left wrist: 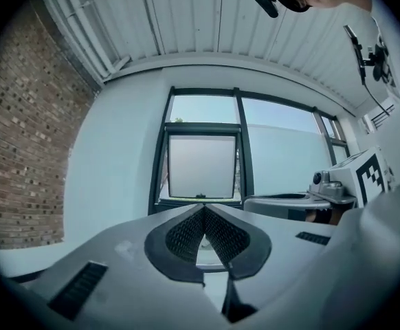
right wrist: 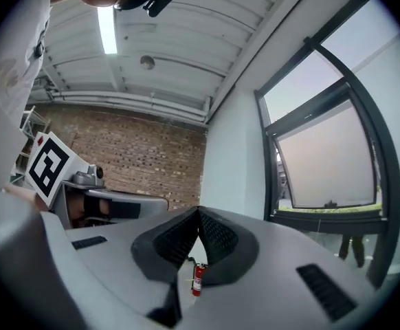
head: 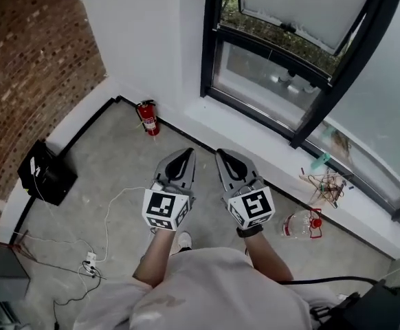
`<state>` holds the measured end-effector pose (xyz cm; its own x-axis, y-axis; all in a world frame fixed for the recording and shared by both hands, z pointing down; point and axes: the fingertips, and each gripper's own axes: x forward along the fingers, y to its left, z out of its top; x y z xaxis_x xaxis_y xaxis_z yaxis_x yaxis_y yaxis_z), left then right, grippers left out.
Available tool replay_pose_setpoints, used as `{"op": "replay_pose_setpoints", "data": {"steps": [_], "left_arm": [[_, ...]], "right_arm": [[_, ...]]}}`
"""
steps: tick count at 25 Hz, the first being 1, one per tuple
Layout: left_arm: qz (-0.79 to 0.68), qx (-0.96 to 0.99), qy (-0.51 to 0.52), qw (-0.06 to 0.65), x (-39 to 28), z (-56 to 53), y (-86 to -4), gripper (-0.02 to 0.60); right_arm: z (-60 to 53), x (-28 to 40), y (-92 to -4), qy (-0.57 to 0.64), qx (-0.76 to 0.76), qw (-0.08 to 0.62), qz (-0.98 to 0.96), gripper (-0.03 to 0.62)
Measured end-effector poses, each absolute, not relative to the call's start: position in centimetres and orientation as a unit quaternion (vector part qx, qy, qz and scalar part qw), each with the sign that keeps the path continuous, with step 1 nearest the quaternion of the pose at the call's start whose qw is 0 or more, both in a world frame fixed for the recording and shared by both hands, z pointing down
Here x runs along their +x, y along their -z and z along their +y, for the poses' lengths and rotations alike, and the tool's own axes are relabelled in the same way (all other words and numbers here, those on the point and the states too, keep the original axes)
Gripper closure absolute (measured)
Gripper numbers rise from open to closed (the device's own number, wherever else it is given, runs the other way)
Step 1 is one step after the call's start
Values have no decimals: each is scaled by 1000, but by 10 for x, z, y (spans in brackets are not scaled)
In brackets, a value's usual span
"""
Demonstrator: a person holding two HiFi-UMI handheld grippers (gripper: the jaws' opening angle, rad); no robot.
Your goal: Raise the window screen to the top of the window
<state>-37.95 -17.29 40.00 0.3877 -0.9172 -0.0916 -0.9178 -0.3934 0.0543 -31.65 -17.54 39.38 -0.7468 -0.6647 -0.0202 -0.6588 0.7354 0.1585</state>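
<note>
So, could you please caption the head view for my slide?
Left gripper and right gripper, jaws shut and empty, side by side facing the window; fire extinguisher nearby.

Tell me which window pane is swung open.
The frosted glass pane in the narrow left section; its bottom tilts outward, while the wide glass pane beside it sits closed.

The window (head: 211,40) runs off the head view's top and right edges, so its upper part is out of sight. The tangle of sticks (head: 326,184) on the ledge (head: 255,141) is too small to tell apart. A grey box (head: 1,270) and black gear (head: 372,308) are cropped at the bottom corners. In the right gripper view, the fire extinguisher (right wrist: 198,280) shows only through the narrow gap under the right tongs (right wrist: 198,215), too small for detail.
</note>
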Motion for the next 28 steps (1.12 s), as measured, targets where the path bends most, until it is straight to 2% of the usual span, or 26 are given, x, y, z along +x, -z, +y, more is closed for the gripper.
{"op": "replay_pose_setpoints", "data": {"steps": [7,10,15,19,28], "left_arm": [[471,-879,-55,-44,-373,-265,-426,581],[453,-890,-45,-30,-348,-307,-430,580],[442,-897,-29,-20,-301,-395,-425,581],[439,-898,-17,9,-271,-446,-407,581],[380,-925,12,-11,-186,-540,-437,581]], "right_arm": [[-253,-300,-430,30,435,40,-899,591],[-298,-275,-437,23,455,34,-890,591],[-398,-221,-407,34,486,-22,-873,591],[-452,-188,-392,47,498,-40,-865,591],[-537,-125,-436,-15,524,-18,-851,591]]}}
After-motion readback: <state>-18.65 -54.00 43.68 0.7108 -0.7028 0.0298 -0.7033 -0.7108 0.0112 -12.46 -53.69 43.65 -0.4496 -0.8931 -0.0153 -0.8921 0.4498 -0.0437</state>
